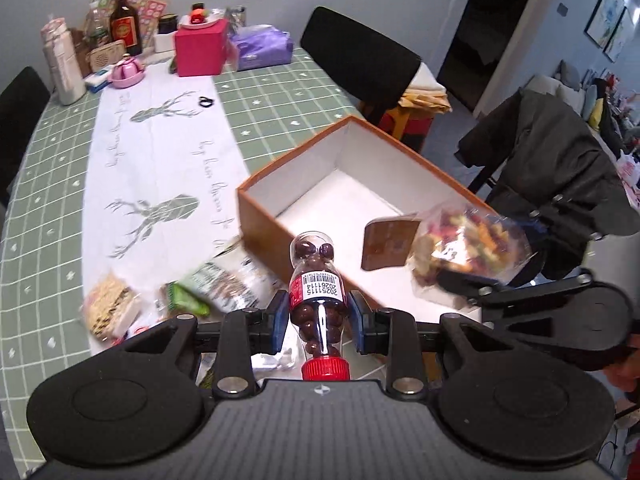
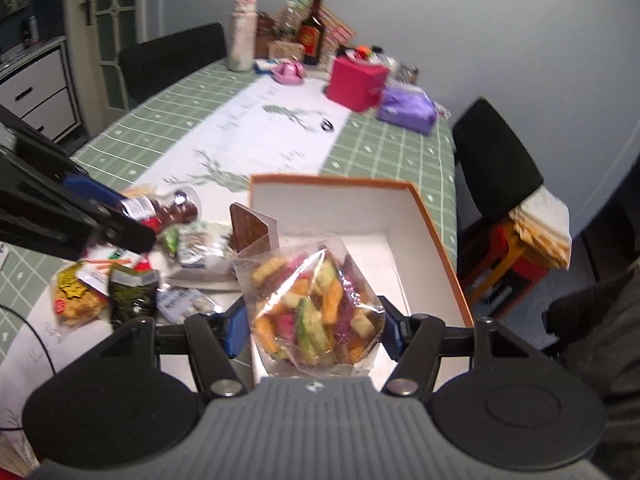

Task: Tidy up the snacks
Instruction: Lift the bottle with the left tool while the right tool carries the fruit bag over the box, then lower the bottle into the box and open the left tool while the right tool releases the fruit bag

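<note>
Two snacks ride over the orange-walled, white-lined cardboard box (image 1: 348,152): our left gripper (image 1: 320,314) pinches a clear plastic bottle of choc balls (image 1: 318,296), rigid, slick, gripped mid-body; our right gripper (image 2: 316,330) squeezes a crinkly clear bag of coloured crisps (image 2: 316,304), light, crushable.

We see the open box (image 2: 440,240) on the table (image 2: 400,152), with a heap of snack packets (image 2: 132,280) lying just left of it. The bottle (image 1: 320,300) hangs at the box's near wall, the candy bag (image 2: 316,308) above its inside.
</note>
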